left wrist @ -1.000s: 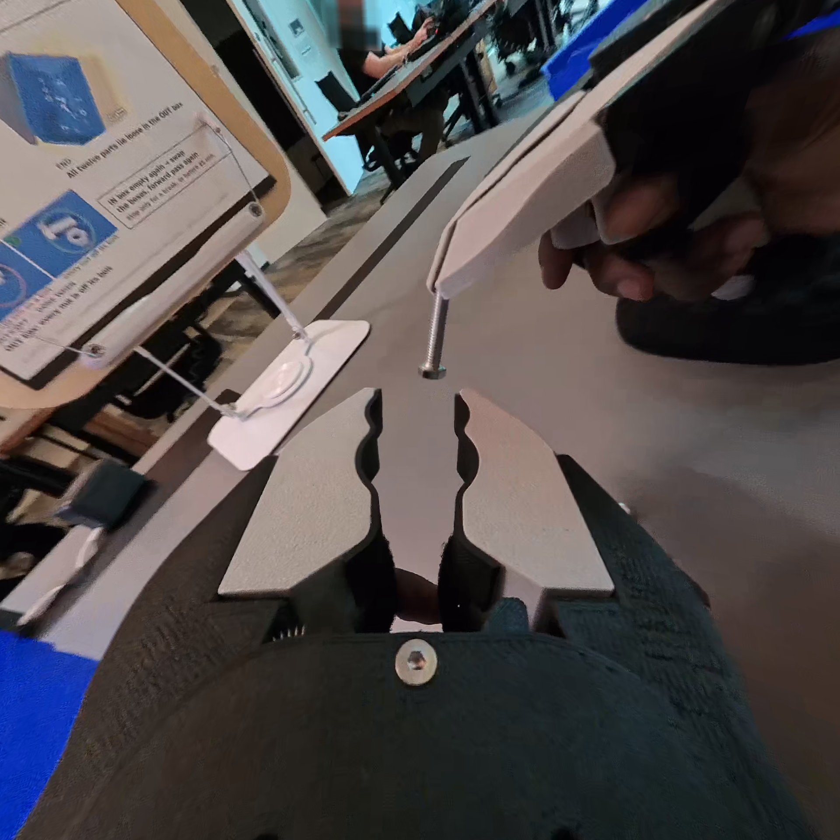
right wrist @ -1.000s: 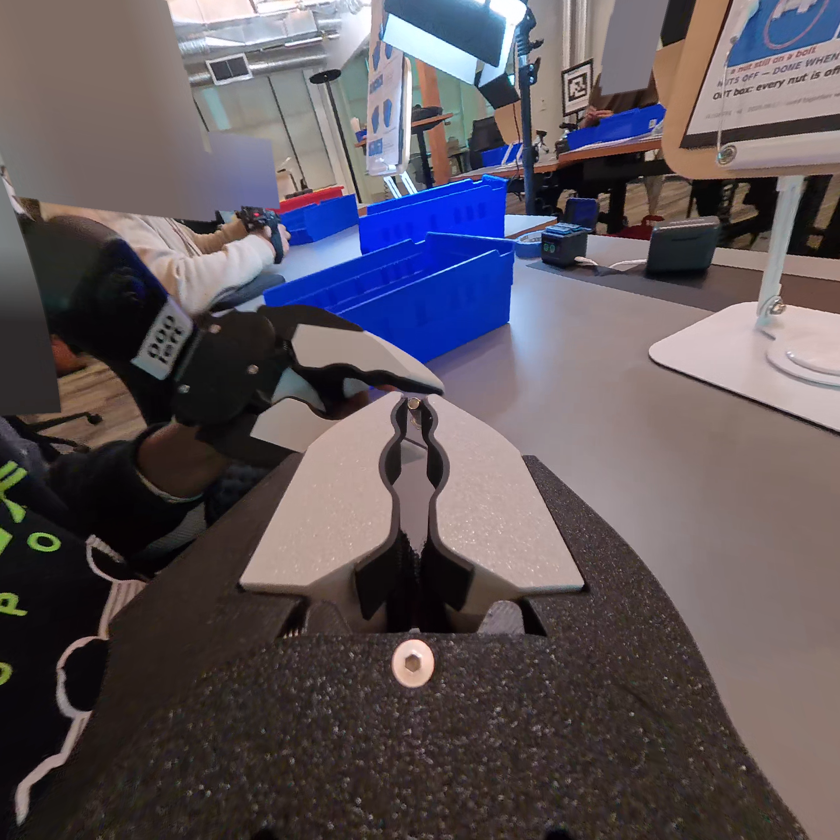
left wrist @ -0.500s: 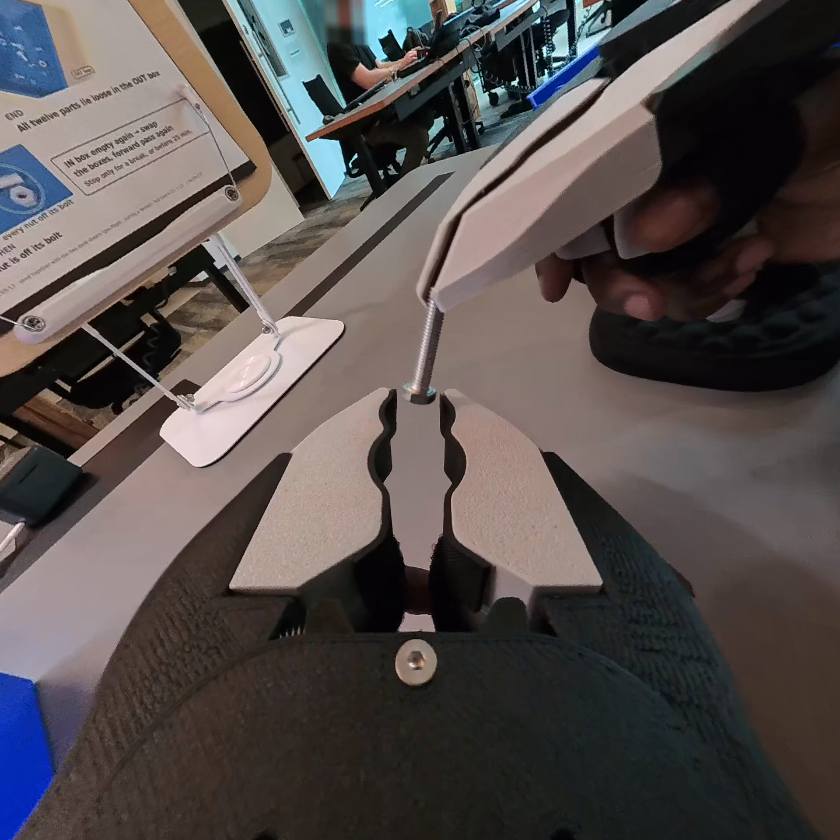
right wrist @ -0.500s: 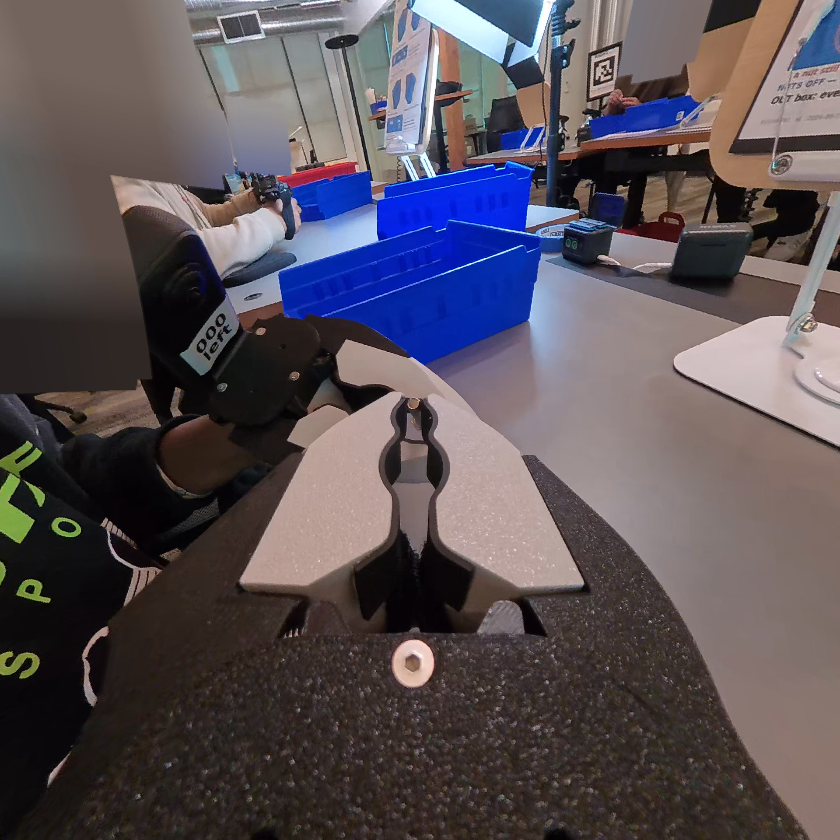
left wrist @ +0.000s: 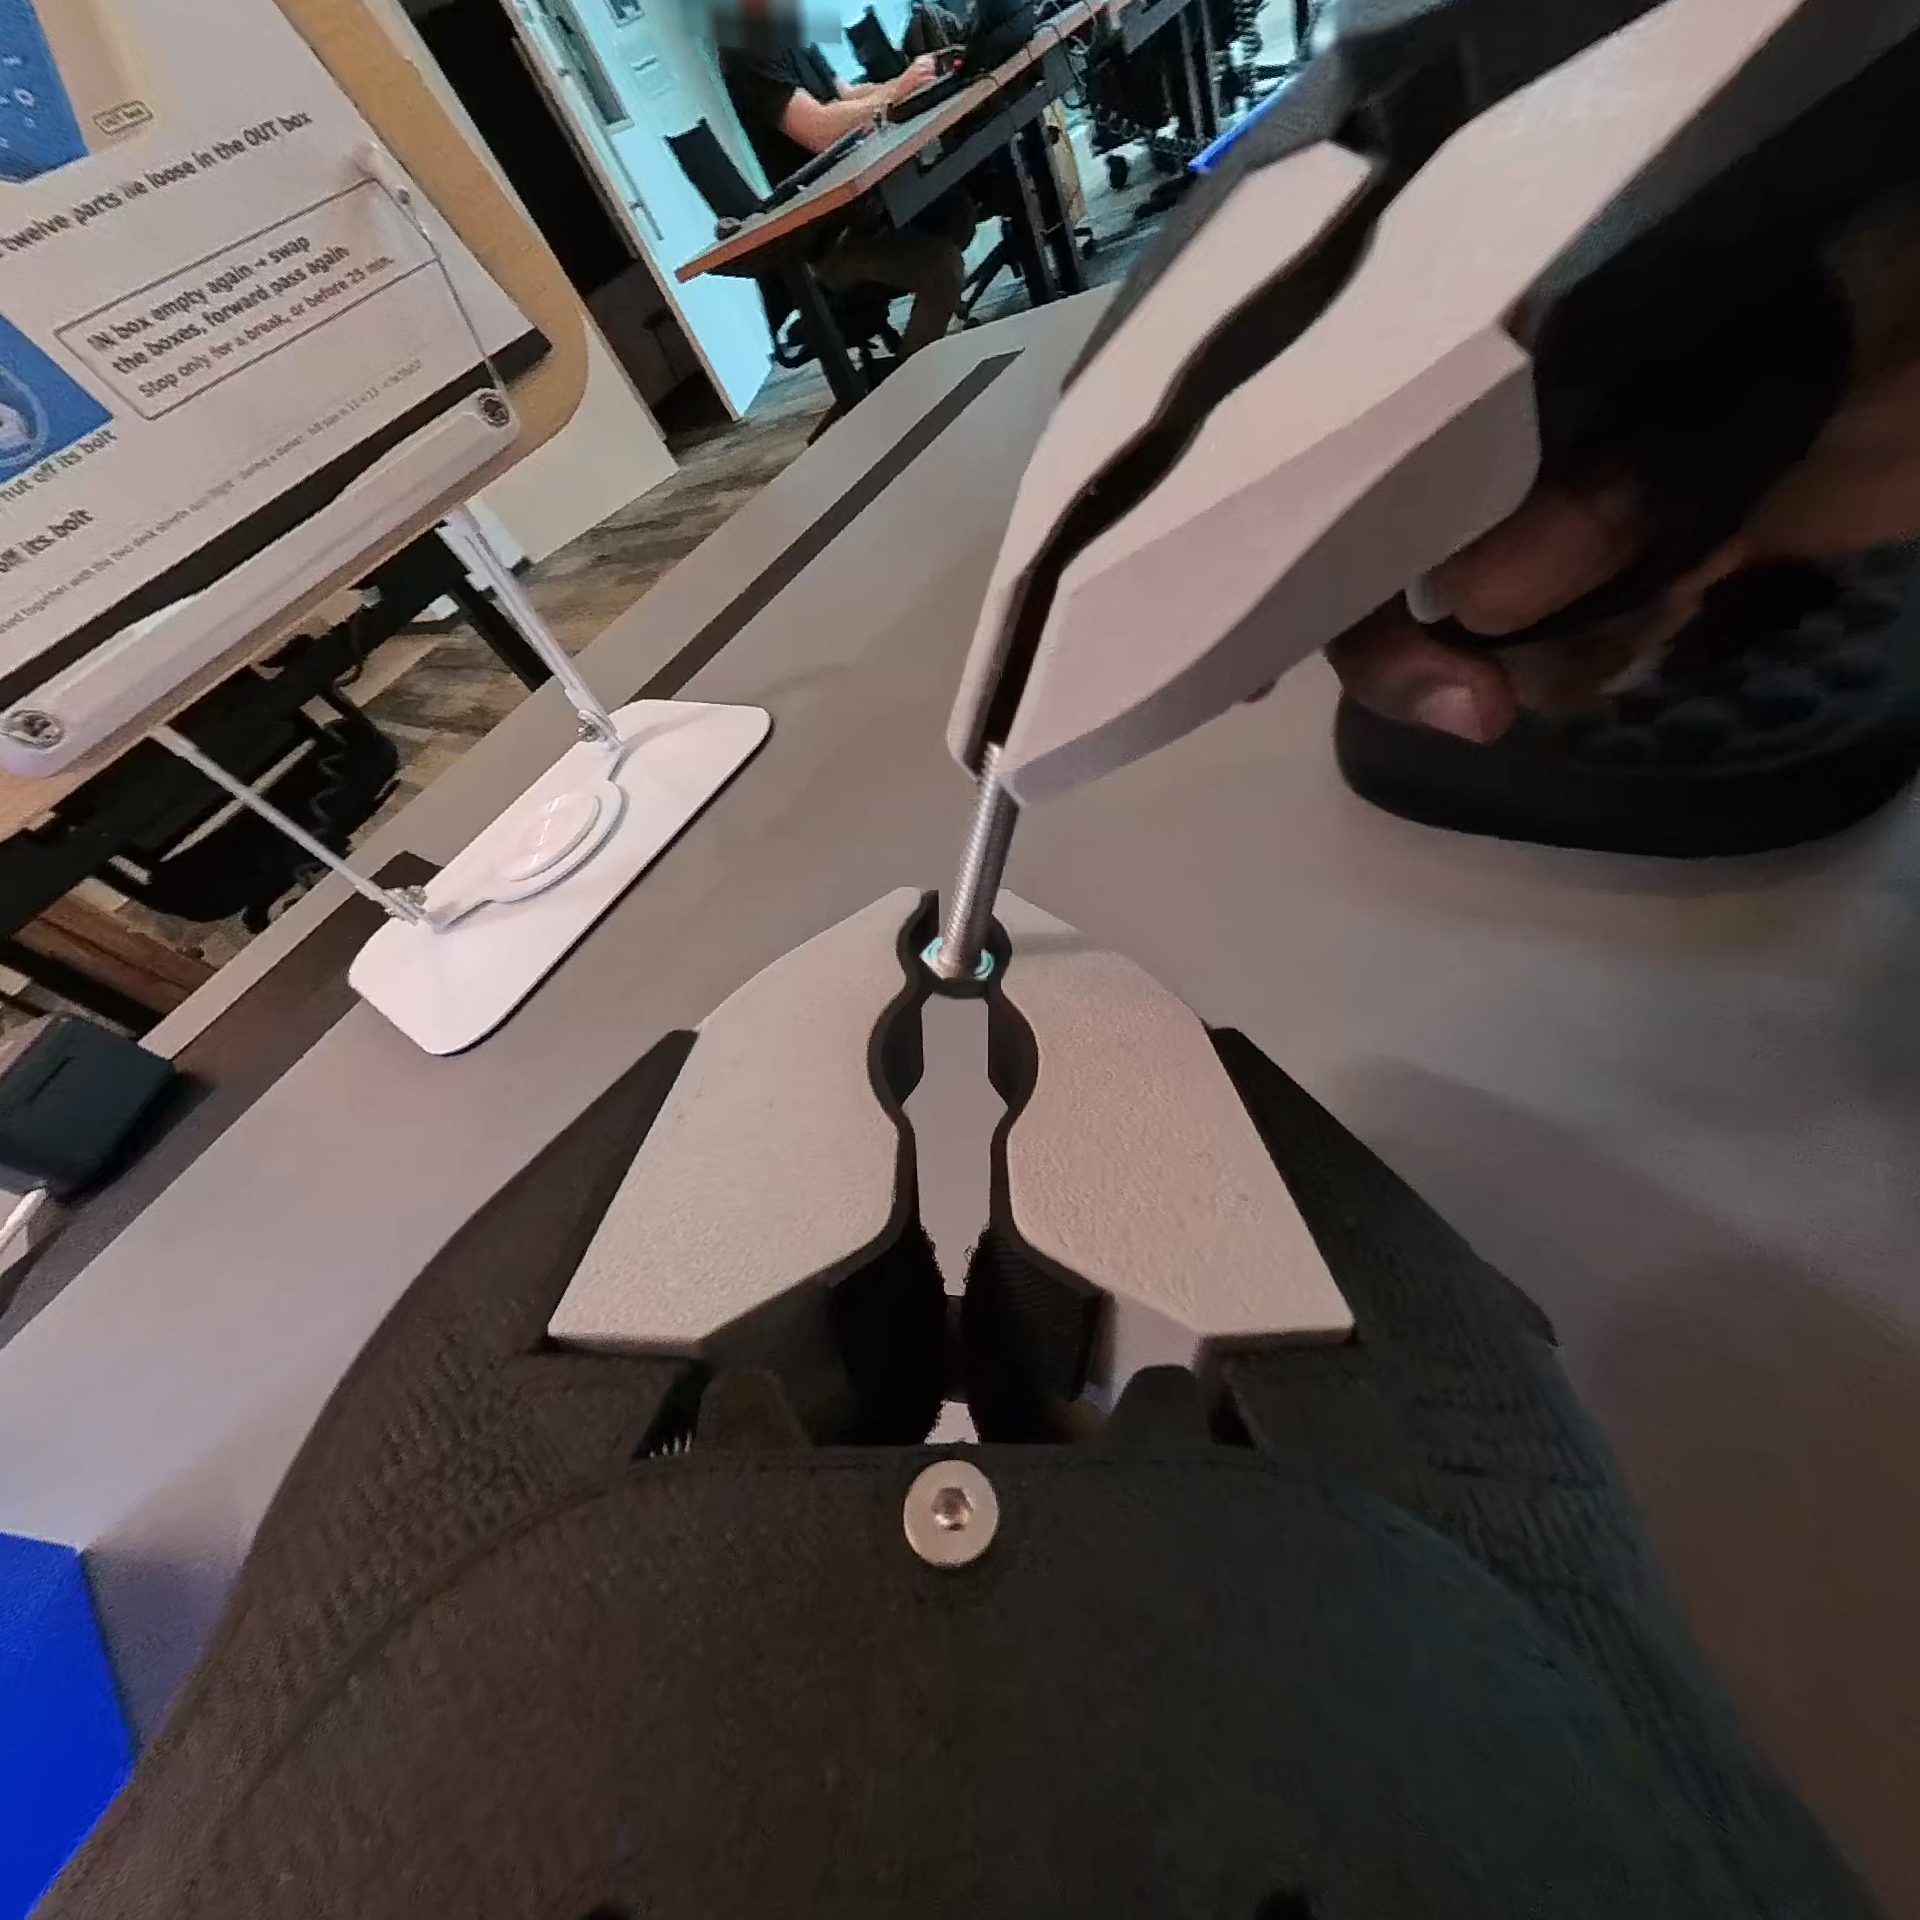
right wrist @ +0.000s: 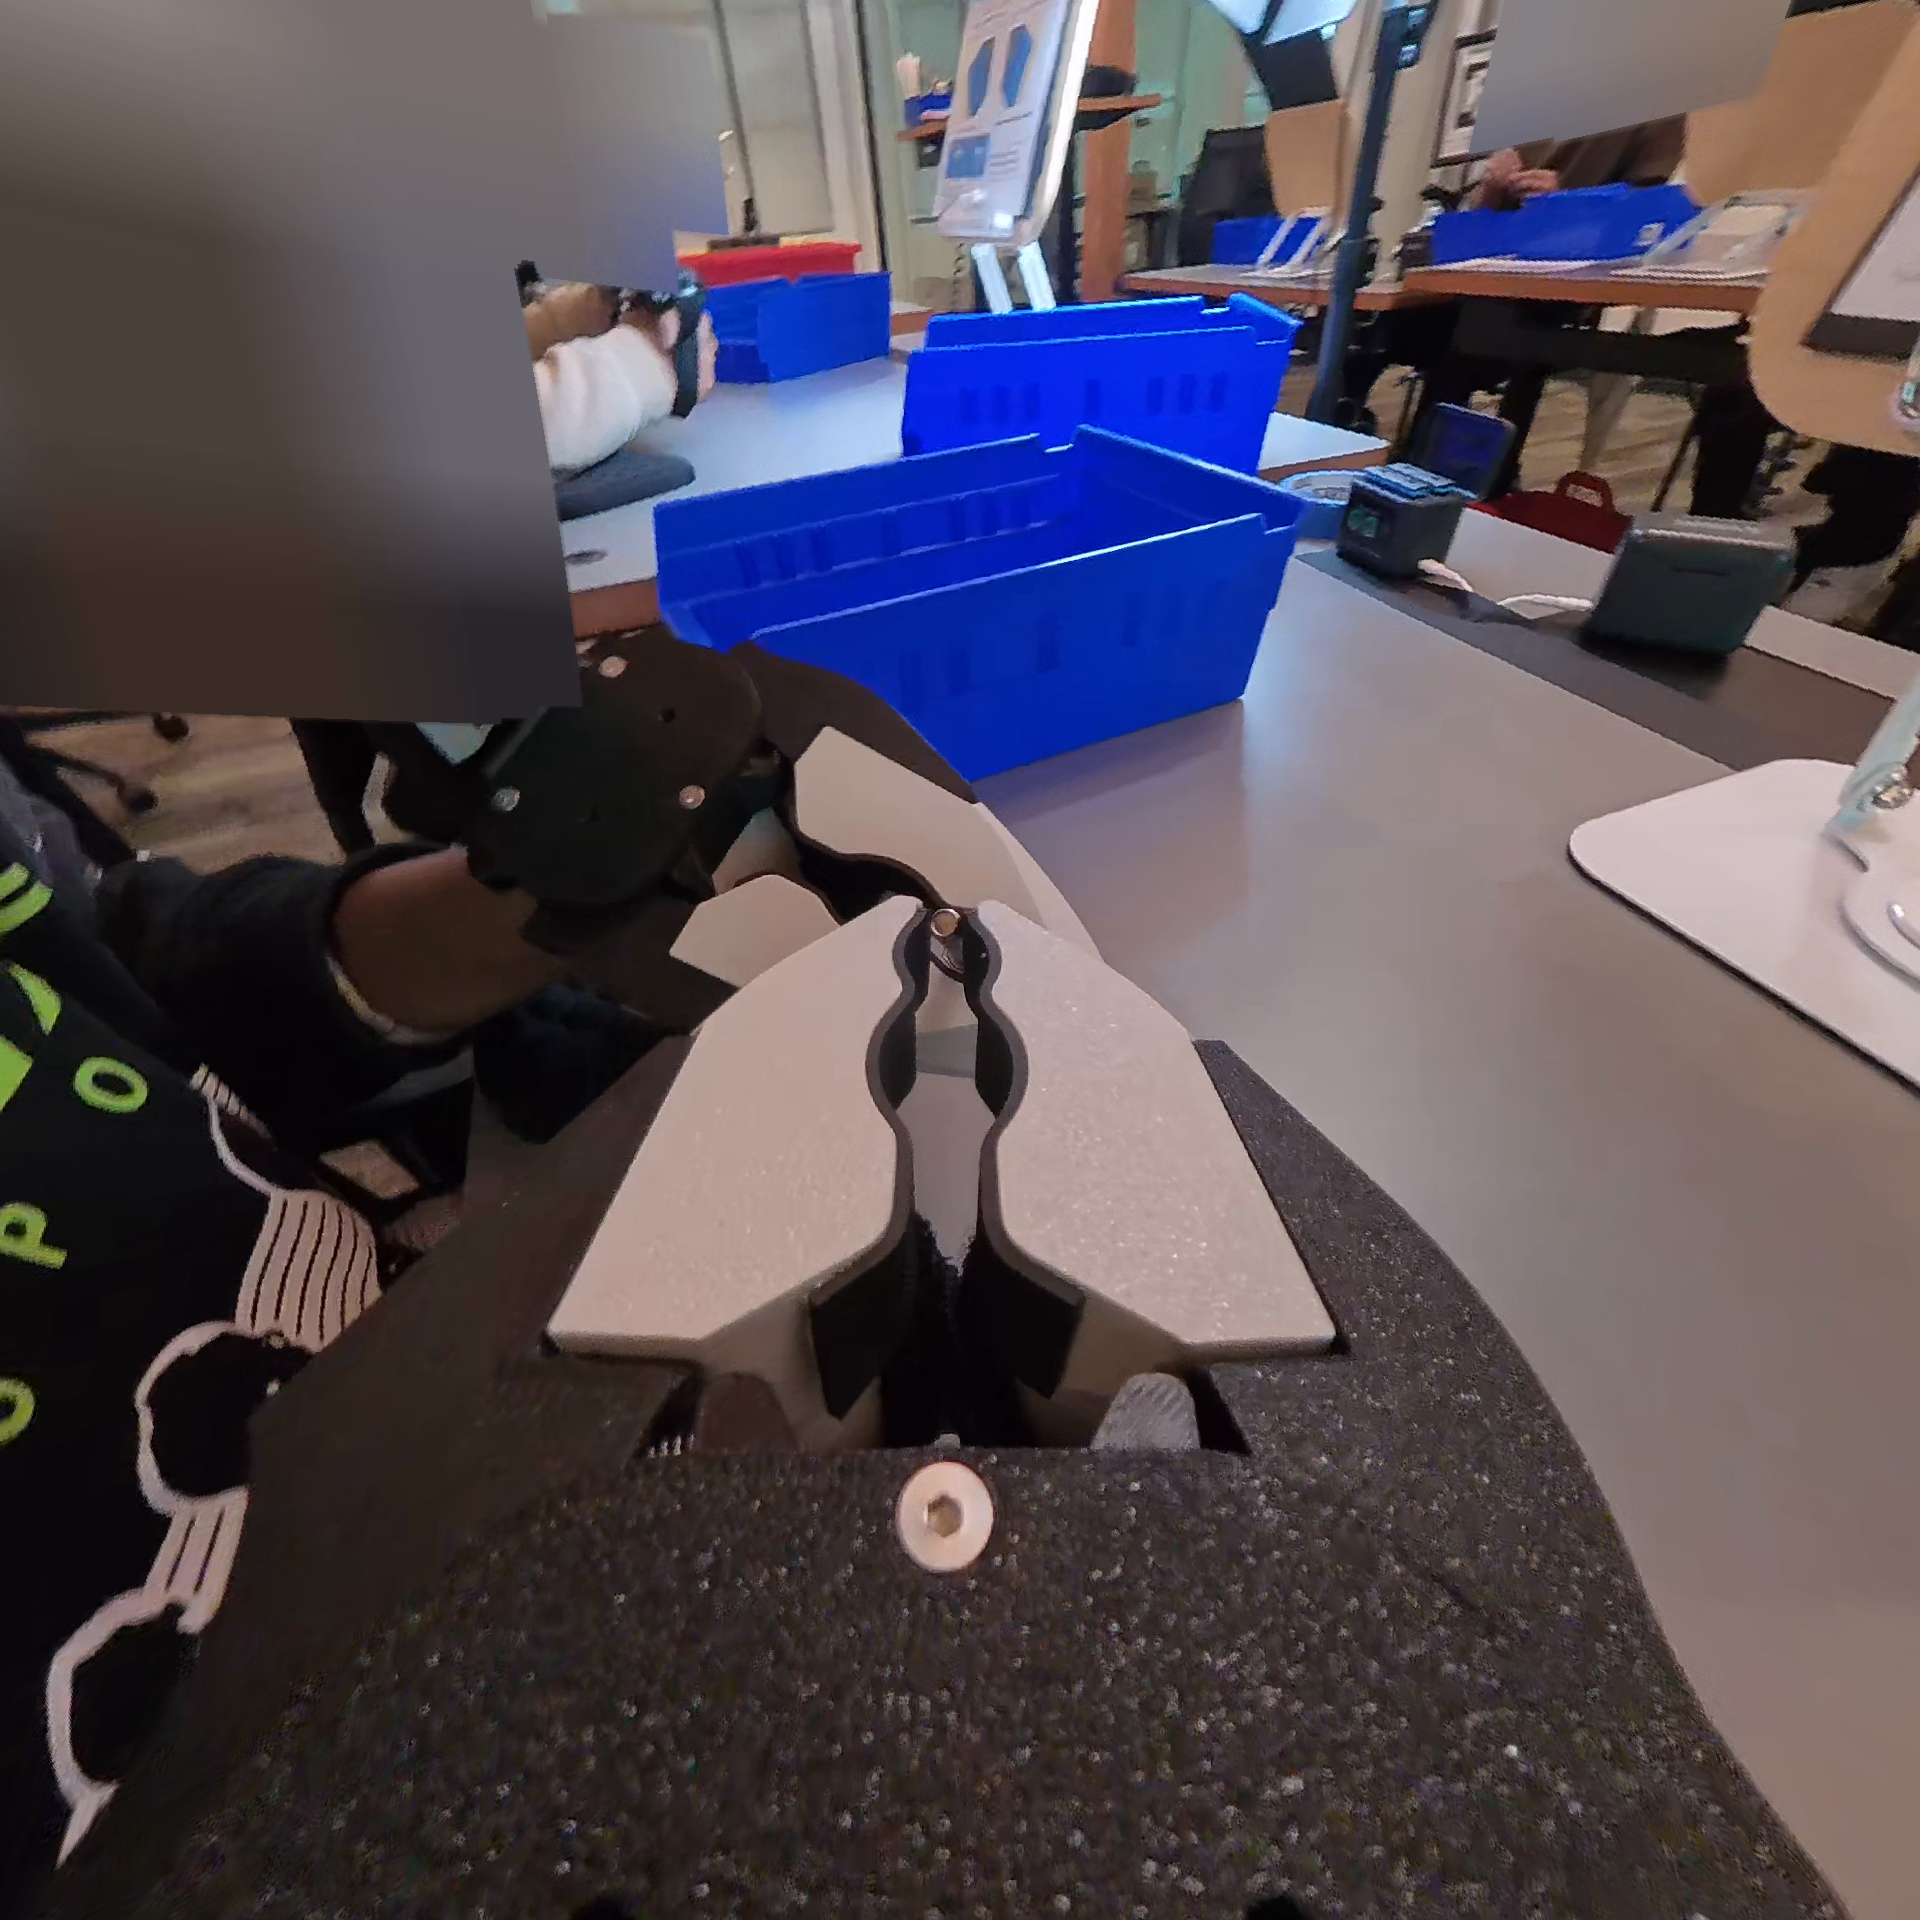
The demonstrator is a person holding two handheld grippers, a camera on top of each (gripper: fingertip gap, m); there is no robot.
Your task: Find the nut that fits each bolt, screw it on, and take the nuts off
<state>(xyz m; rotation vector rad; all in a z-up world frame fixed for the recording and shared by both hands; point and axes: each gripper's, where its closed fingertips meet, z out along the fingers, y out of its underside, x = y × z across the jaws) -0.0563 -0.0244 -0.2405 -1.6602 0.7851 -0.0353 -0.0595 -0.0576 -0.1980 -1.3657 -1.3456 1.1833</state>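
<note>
Bolt pinched by its upper end at the very tips of the right gripper, threaded shaft slanting down and away from those tips toward the left gripper. Lower end of the shaft seated in a small ring, apparently a nut, though too small to tell for sure, caught in the rounded notch at the tips of the left fingers. Left fingers nearly closed, tips clamped on that ring, a narrow wavy gap left behind them. Right fingers likewise drawn almost together, tips closed on the bolt's end, seen from above as a small round metal spot between them. Left gripper's pale fingers visible just beyond and to the left of the right tips, crossing under them. Both grippers held above a grey table. White stand base resting on the table ahead and to the left of the left fingers, well apart, carrying an instruction board. Blue bin on the table ahead of the right fingers, slightly left, apart from them. Dark padded rest lying on the table beyond the left fingers, to the right, below the hand gripping the right tool.
</note>
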